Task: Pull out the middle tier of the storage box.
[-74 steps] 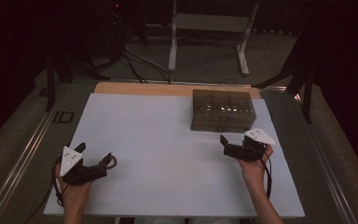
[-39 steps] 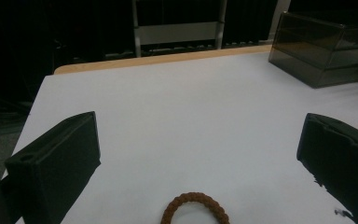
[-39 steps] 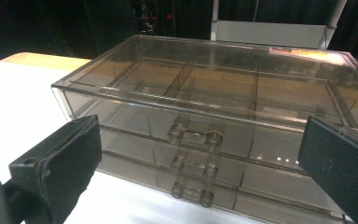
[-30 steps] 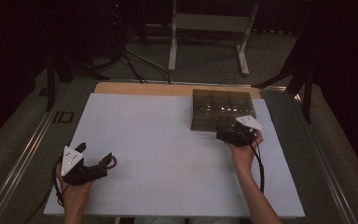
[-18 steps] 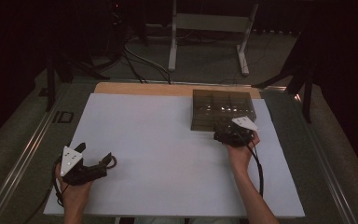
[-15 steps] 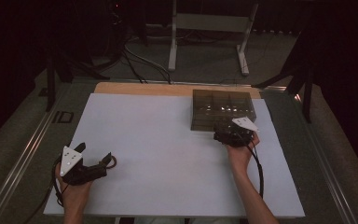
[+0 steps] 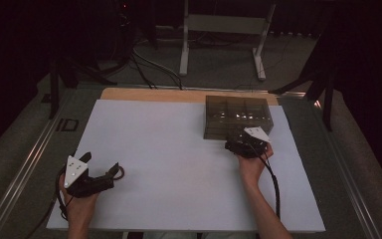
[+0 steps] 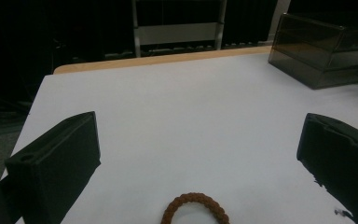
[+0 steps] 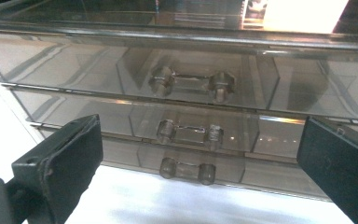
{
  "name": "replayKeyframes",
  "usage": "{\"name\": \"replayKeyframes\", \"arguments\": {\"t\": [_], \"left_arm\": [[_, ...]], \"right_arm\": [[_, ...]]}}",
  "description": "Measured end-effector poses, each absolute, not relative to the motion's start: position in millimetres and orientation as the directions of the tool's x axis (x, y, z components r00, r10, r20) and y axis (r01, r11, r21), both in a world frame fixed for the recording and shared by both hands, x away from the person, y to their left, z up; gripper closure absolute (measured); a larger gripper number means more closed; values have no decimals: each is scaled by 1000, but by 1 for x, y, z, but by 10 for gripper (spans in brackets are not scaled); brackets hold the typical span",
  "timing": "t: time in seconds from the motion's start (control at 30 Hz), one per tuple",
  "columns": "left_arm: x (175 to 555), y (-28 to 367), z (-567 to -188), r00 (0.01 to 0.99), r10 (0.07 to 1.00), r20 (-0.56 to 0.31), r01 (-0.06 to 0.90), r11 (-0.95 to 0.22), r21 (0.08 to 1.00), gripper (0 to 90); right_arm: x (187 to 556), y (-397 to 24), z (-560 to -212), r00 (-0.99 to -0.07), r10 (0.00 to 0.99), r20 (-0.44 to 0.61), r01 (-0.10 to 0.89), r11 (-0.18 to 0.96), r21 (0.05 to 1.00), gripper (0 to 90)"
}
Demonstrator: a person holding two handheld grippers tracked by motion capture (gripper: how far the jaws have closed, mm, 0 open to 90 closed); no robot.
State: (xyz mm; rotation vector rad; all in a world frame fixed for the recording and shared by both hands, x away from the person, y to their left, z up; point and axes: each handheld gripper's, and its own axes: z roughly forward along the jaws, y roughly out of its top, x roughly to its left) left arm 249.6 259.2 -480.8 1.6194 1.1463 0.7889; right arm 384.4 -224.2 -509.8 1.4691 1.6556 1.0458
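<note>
Right gripper view: right gripper (image 9: 200,163) spread before drawer box (image 9: 121,65) handles; left gripper (image 8: 200,154) spread around bracelet (image 8: 195,209)

Right gripper (image 7: 235,146) before drawer box (image 7: 237,116)

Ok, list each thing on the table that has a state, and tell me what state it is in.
Drawer box: all three drawers shut.
Bead bracelet: flat on the table, ungripped, between the left claw's jaws.
Left claw: open.
Right claw: open, facing the drawer handles, not touching.
</note>
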Motion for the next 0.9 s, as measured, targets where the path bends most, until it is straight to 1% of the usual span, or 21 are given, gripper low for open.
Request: {"name": "replayKeyframes", "arguments": {"t": [0.07,0.3,0.4,0.43,0.47,0.53,0.6,0.7,0.83,0.9], "left_arm": [[250,259,-481,348,937,-23,313,-93,945,8],[250,259,-481,348,937,-23,313,-93,945,8],[250,259,-481,348,937,-24,314,-93,945,8],[250,259,-481,348,937,-23,314,-93,945,8],[250,259,-481,349,937,-23,313,-93,945,8],[250,259,-481,348,937,-23,313,-93,945,8],[250,259,-481,349,937,-24,314,-93,945,8],[250,259,-481,349,937,-24,313,-93,945,8],[250,259,-481,349,937,-24,314,-92,945,8],[250,259,-481,348,937,-24,314,-93,945,8]], "right_arm": [[384,-223,-511,-114,993,12,443,40,896,46],[384,-220,-512,-90,996,18,441,23,897,61],[384,-218,-514,-77,997,13,446,23,895,93],[384,-218,-515,-70,997,14,445,19,895,112],[384,-217,-515,-54,998,14,444,11,896,154],[385,-216,-516,-41,999,15,444,5,896,165],[384,-215,-516,-31,999,11,443,4,896,203],[382,-213,-517,4,1000,-22,435,18,900,306],[382,-211,-517,14,1000,-22,432,14,902,332],[381,-209,-517,23,1000,-9,431,-2,903,373]]}}
